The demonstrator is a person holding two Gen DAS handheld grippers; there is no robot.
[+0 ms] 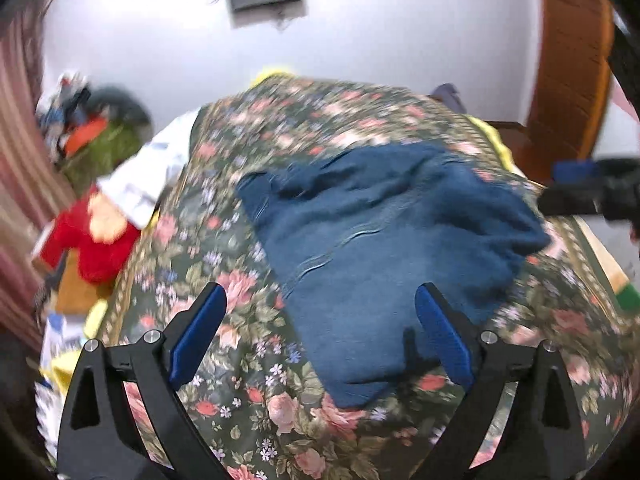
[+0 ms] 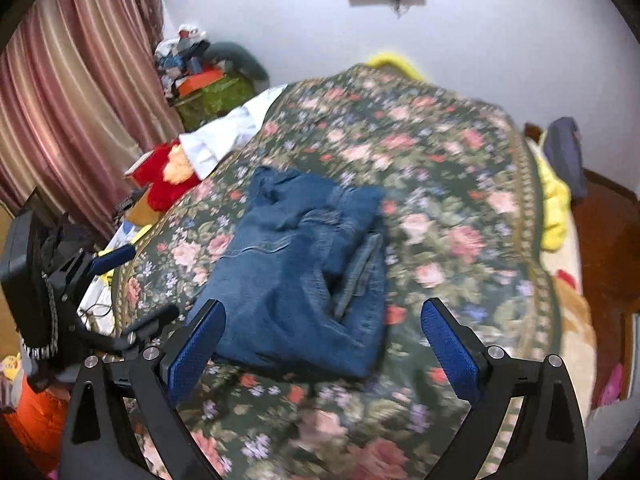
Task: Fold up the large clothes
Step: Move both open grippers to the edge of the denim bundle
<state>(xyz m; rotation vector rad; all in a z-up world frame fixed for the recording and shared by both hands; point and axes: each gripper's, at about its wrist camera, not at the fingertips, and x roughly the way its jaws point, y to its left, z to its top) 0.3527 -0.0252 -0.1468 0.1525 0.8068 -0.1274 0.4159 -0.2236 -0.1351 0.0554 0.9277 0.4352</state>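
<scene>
folded jeans lay on the floral bed; left hand-held gripper and right hand-held gripper hovered at 6 o'clock, fingers apart, empty.

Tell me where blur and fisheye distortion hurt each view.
Left wrist view: motion blur smears the floral bedspread and the folded jeans; only the open left gripper stays sharp. Right wrist view: the jeans are clearer, with blur low and right on the bedspread; the open right gripper is crisp. Both views bow the bed's edges.

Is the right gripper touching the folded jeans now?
Cannot tell. In the right wrist view the right gripper stands wide open over the jeans, holding nothing, but no gap or contact shows plainly.
</scene>
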